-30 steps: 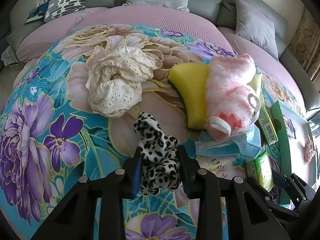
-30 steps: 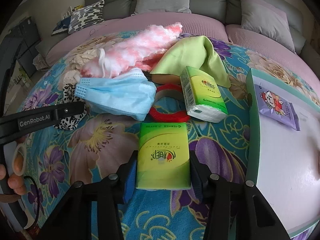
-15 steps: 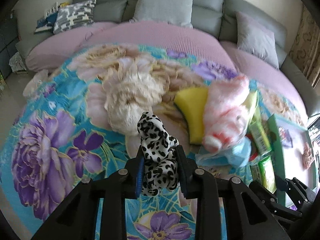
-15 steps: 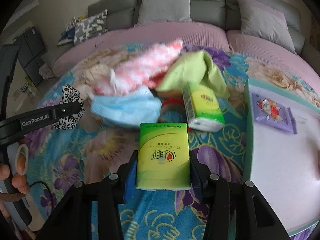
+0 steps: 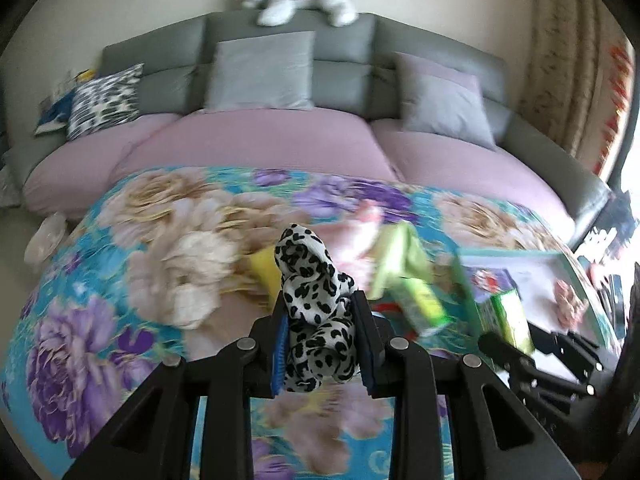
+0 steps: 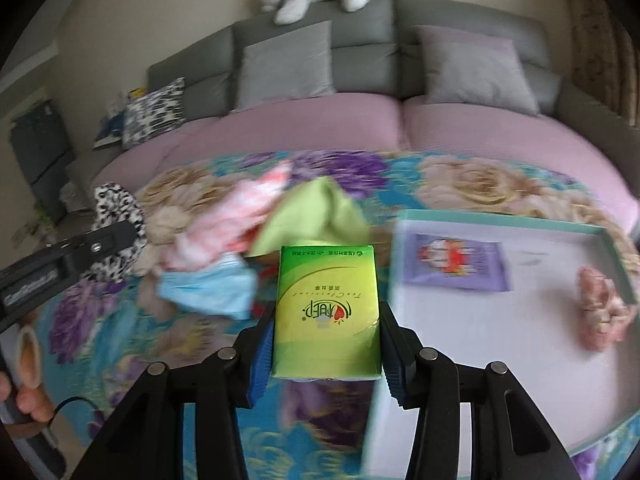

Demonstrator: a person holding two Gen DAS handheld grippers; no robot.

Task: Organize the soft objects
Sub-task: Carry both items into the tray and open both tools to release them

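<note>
My left gripper (image 5: 322, 344) is shut on a black-and-white leopard-print scrunchie (image 5: 316, 304), held up above the floral cloth (image 5: 100, 320). In the right wrist view the same scrunchie (image 6: 116, 216) shows at the left, in that gripper's black fingers. My right gripper (image 6: 324, 348) is shut on a green tissue pack (image 6: 326, 304), lifted over the cloth beside a white tray (image 6: 500, 340) with a teal rim. On the tray lie a purple wipes packet (image 6: 454, 264) and a pink scrunchie (image 6: 600, 312).
A blurred pile lies mid-cloth: a blue face mask (image 6: 208, 288), a pink fluffy item (image 6: 232, 216), a lime green cloth (image 6: 316, 216), a cream lace piece (image 5: 188, 276) and another green tissue pack (image 5: 424, 304). A pink-covered sofa (image 5: 260, 140) with cushions stands behind.
Both grippers have risen with their loads and tilted up, so the sofa back and a plush dog now show. The right gripper's pack has drawn nearer the tray.
</note>
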